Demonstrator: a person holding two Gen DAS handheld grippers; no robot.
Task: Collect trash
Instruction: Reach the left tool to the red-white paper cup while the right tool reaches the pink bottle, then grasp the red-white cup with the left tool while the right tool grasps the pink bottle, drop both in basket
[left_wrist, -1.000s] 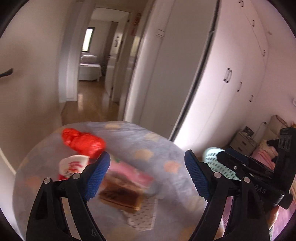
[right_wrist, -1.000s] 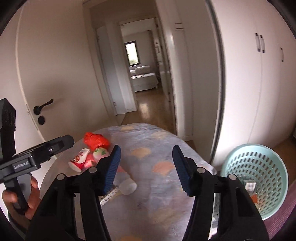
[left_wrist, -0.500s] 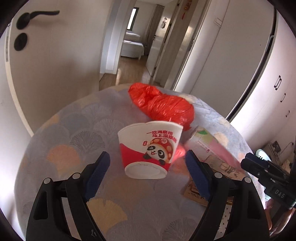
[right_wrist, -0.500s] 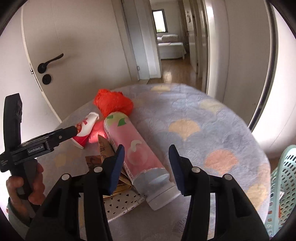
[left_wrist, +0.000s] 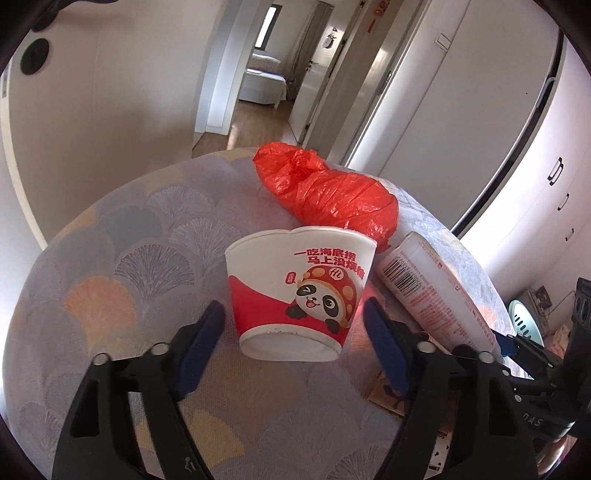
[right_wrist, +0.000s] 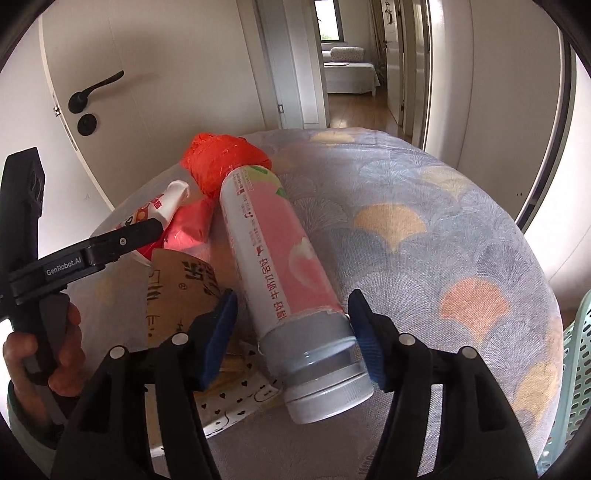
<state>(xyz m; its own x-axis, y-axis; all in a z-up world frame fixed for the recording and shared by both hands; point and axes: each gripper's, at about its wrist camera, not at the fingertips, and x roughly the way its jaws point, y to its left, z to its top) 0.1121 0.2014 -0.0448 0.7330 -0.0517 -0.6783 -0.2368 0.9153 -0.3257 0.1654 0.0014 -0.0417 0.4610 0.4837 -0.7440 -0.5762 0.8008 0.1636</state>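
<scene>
A white and red paper cup with a panda print lies on its side on the round table. My left gripper straddles the cup's base; its jaws are closing, with small gaps still showing at both pads. Behind the cup lies a crumpled red plastic bag. A pink bottle with a grey cap lies to the right of the cup. My right gripper straddles the bottle just above the cap; its jaws are opening and the pads do not press on it.
The table wears a grey fan-patterned cloth. A brown paper bag, a pink packet and heart-print paper lie beside the bottle. A mint basket stands at the right. A hand holds the left gripper.
Both grippers came down to the table and close to the trash. The left jaws narrowed around the cup. The right jaws widened around the bottle.
</scene>
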